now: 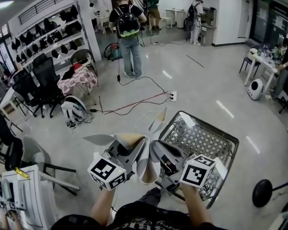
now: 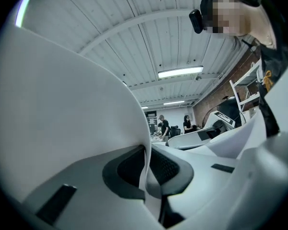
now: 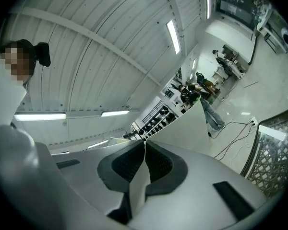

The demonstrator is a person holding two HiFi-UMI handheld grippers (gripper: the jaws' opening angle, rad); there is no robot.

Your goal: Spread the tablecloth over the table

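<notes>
- The pale grey-white fabric tablecloth (image 1: 143,163) is off any surface. It hangs bunched in the air in front of the person, above the light floor, with loose flaps sticking up and out to the left.
- In the left gripper view the tablecloth (image 2: 62,109) rises as a broad sheet beside the jaws. A thin edge of it runs straight down between the dark pads.
- The left gripper (image 1: 130,145) is clenched on that edge, and the right gripper (image 1: 158,150) is clenched on another fold of the same tablecloth (image 3: 138,188). Each gripper view shows its pads pressed flat against the fabric.
- The two grippers are just beside each other, so the cloth between them is slack and gathered, not stretched.
- A grey wire-mesh basket (image 1: 201,139) stands on the floor just to the right of the grippers. Black cables and office chairs lie farther out.
- I cannot pick out the counter to be covered in any view.
- My judgement is that this is the carrying step, with the cloth gripped at two points but no spreading begun.
- The next move calls for bringing the cloth over the counter and drawing the grippers well apart to pull the held edge taut. Both grips should hold until the fabric lies flat.
</notes>
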